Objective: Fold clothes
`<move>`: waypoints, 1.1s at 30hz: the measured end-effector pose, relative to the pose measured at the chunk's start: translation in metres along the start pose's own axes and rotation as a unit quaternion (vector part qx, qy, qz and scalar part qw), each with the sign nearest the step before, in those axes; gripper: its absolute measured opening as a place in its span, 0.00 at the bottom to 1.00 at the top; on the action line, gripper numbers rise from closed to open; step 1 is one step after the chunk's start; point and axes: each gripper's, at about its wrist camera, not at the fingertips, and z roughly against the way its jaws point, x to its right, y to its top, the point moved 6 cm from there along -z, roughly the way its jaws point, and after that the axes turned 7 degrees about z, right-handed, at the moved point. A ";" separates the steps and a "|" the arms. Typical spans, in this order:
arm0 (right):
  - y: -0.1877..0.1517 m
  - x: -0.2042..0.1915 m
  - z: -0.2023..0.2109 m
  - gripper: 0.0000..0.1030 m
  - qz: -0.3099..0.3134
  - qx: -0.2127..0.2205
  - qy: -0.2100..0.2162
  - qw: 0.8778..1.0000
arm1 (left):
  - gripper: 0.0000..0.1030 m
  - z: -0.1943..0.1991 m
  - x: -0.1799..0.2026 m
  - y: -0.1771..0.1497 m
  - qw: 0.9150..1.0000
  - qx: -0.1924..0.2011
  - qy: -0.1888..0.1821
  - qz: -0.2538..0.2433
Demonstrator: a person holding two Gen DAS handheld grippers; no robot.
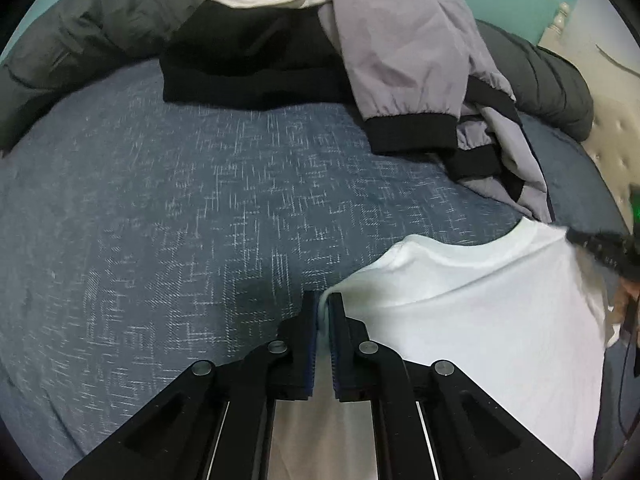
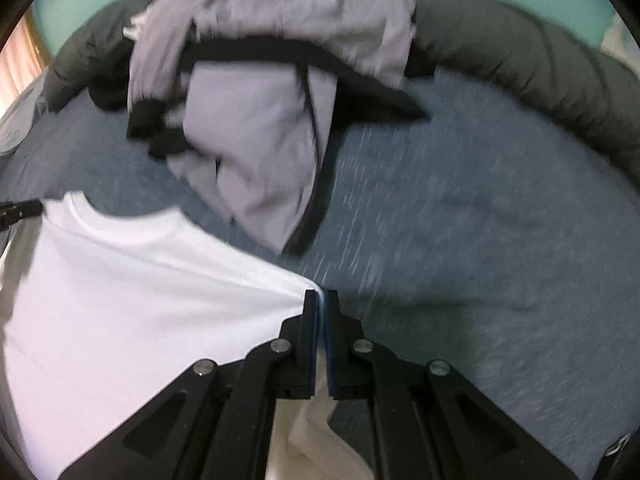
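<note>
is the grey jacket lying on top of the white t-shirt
No, the grey jacket lies apart from the white t-shirt, with blue bedcover between them.

A T-shirt [image 1: 472, 304] lies on the bedspread [image 1: 200, 208], nearest the camera; behind it a jacket [image 1: 404, 52] rests beside a folded garment [image 1: 248, 60].

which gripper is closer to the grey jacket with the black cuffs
Right. The right gripper grips the white t-shirt at the shoulder nearest the grey jacket. The left gripper grips the opposite shoulder, with the shirt's width between it and the jacket.
</note>
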 end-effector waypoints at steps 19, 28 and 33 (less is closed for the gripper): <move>0.041 -0.040 0.004 0.34 0.013 0.055 0.087 0.995 | 0.30 -0.021 0.045 0.020 0.998 -0.006 -0.060 -0.004; 0.046 -0.064 -0.018 0.07 0.064 0.054 0.073 0.994 | 0.12 -0.039 0.050 0.026 0.998 -0.009 -0.053 -0.016; 0.055 -0.059 -0.001 0.05 0.062 0.101 0.059 0.991 | 0.09 -0.024 0.048 0.035 0.998 0.028 -0.056 -0.021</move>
